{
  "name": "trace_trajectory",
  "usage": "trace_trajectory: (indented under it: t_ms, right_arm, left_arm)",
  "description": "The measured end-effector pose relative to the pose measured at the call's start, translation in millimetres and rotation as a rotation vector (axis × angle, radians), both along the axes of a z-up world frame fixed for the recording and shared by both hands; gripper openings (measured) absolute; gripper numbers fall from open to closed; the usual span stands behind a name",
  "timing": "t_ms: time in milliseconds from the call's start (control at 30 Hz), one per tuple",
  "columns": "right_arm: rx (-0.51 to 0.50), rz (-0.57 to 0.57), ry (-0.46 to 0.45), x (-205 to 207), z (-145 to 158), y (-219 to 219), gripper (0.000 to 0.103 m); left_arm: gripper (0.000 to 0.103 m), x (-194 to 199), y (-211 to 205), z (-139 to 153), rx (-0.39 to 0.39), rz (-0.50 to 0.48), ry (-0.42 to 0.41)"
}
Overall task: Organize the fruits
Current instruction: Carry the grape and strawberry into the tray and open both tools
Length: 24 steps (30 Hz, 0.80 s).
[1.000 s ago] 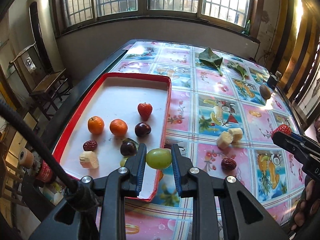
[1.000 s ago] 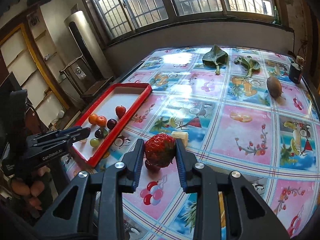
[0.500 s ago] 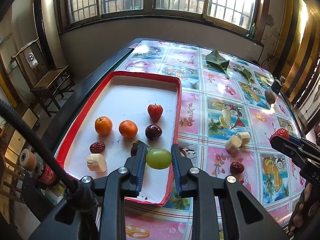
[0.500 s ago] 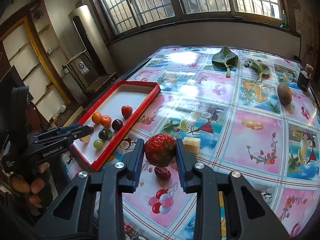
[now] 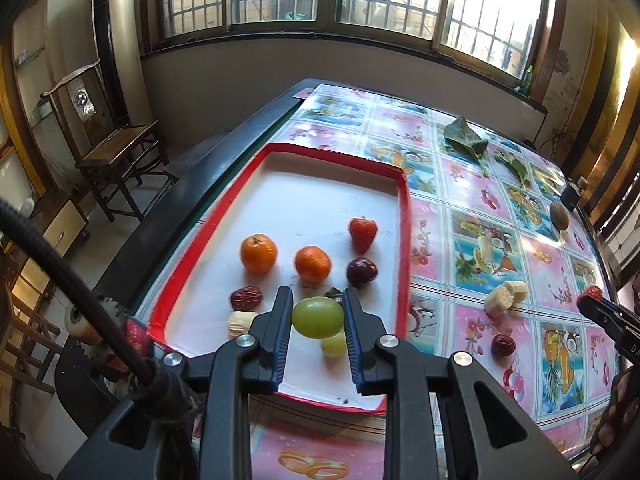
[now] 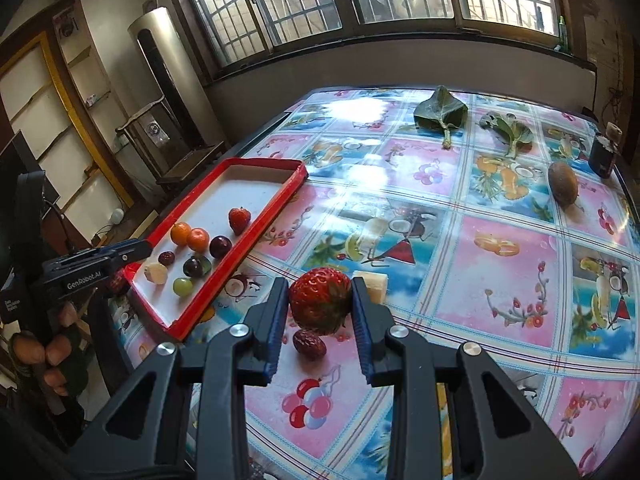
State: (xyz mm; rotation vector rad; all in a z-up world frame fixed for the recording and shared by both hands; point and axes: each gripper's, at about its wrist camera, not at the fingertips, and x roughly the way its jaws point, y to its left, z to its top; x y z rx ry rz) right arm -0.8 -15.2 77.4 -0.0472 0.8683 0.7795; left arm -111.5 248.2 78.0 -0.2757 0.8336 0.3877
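Both claws angle downward: left claw (image 5: 317, 317) pinching a grape (image 5: 317, 317), right claw (image 6: 320, 306) a strawberry (image 6: 320, 306).

Left gripper (image 5: 317, 317) with green grape (image 5: 318, 317) moved from red tray's (image 5: 405, 216) near right rim to over its white floor. Second grape (image 5: 335, 345) now shows below it; dark plum almost hidden behind.

A round pale-green grape (image 5: 317, 317) is clamped above the near end of a shallow red-rimmed white tray (image 5: 404, 216), where two orange mandarins, a strawberry and dark plums are spread. A ripe red strawberry (image 6: 320, 300) is gripped above the tablecloth, beside the tray.
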Motion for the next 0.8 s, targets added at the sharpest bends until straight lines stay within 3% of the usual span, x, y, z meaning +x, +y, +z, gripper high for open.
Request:
trace_trajectory:
  t_ms: [167, 300, 533, 800]
  right_arm:
    - [-0.004, -0.071, 0.024, 7.6, -3.8, -29.5, 0.033]
    - [0.007, -0.067, 0.037, 12.6, -5.4, -27.2, 0.033]
    - [0.035, 0.009, 0.024, 18.2, 0.2, 13.3, 0.033]
    - [0.132, 0.120, 0.060, 58.6, 13.3, 85.2, 0.033]
  left_arm:
    - [0.024, -0.8, 24.7, 0.4, -0.003, 0.042, 0.000]
    - [0.024, -0.9, 43.5, 4.1, -0.013, 0.078, -0.012]
    - [0.024, 8.6, 69.3, 16.2, -0.020, 0.111, -0.052]
    - [0.024, 48.4, 76.2, 8.9, -0.054, 0.090, -0.046]
